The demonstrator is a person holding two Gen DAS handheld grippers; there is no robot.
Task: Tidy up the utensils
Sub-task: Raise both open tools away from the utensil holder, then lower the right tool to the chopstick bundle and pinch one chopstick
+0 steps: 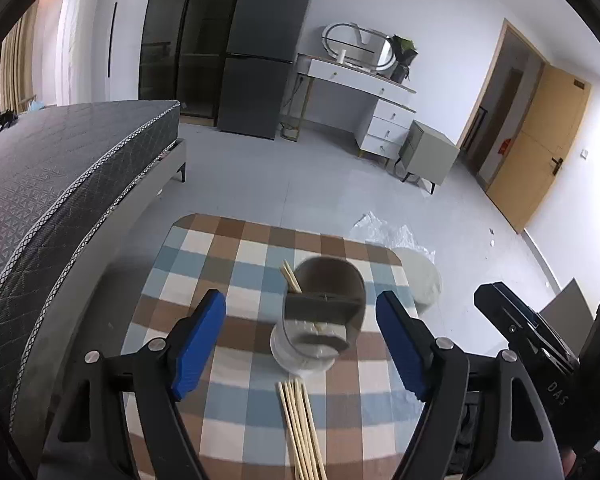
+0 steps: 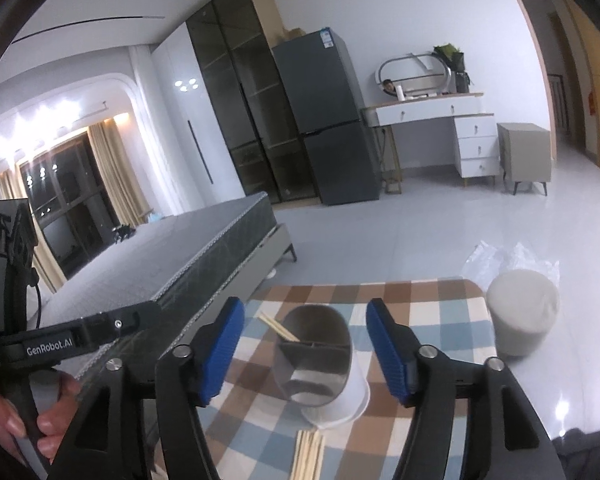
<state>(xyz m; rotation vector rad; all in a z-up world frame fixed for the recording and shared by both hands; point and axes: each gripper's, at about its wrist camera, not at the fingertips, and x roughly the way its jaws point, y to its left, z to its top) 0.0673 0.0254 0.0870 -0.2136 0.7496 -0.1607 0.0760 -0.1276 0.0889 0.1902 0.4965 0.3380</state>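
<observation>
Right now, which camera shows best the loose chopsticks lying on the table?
The left wrist view. The loose chopsticks lie there in a long bundle in front of the holder. The right wrist view shows only a shorter stretch at the bottom edge.

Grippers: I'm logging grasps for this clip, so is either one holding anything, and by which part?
Nothing is held. The left gripper and right gripper both stand open, short of the utensil holder.
</observation>
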